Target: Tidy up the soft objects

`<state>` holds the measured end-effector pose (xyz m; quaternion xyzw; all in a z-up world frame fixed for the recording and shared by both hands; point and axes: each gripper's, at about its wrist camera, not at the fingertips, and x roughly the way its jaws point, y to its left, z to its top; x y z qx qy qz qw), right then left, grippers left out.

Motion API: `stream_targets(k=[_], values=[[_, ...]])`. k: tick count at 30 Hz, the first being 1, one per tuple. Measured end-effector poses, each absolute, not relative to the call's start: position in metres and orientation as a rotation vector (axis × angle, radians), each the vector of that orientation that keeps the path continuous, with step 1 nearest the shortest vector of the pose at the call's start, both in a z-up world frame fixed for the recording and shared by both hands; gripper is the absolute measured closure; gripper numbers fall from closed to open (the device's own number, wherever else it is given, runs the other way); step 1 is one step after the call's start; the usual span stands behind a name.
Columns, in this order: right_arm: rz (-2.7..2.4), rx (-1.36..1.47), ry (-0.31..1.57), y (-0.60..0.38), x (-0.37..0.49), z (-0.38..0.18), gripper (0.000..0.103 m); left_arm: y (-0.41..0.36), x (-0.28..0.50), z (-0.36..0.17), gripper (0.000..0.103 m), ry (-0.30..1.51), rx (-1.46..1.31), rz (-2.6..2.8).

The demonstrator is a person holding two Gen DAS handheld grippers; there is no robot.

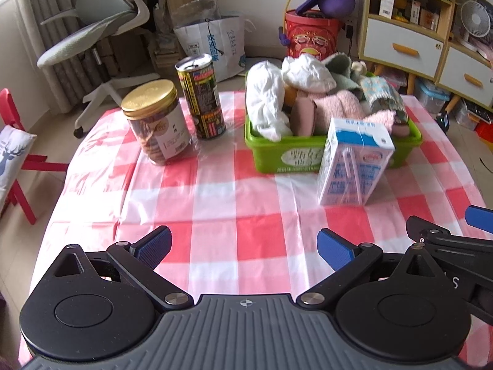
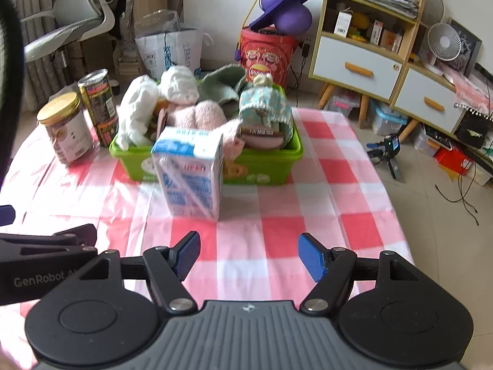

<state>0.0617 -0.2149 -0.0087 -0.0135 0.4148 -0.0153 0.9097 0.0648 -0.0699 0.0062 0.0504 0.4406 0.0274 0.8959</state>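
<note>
1. A green basket (image 1: 332, 151) sits toward the far side of a checked tabletop (image 1: 215, 215), heaped with soft cloths (image 1: 268, 101) and socks, seemingly gathered there to keep them together.
2. A milk carton (image 1: 354, 160) stands upright just in front of the basket; a jar (image 1: 157, 120) and a tall can (image 1: 200, 95) stand to its left, apart from the soft things.
3. The left gripper (image 1: 243, 246) and right gripper (image 2: 248, 256) hover near the tabletop's front edge, jaws apart, holding nothing.
4. The basket lies ahead of both, well apart.
</note>
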Motion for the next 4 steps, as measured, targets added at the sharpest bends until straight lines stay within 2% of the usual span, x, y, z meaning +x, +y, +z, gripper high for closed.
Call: stream_targets(k=[4], values=[[-0.017, -0.034, 0.878, -0.2113, 0.0499, -0.0162, 0.065, -0.0669, 0.0542, 0.0002, 0.007, 0.93, 0.134, 0.045]])
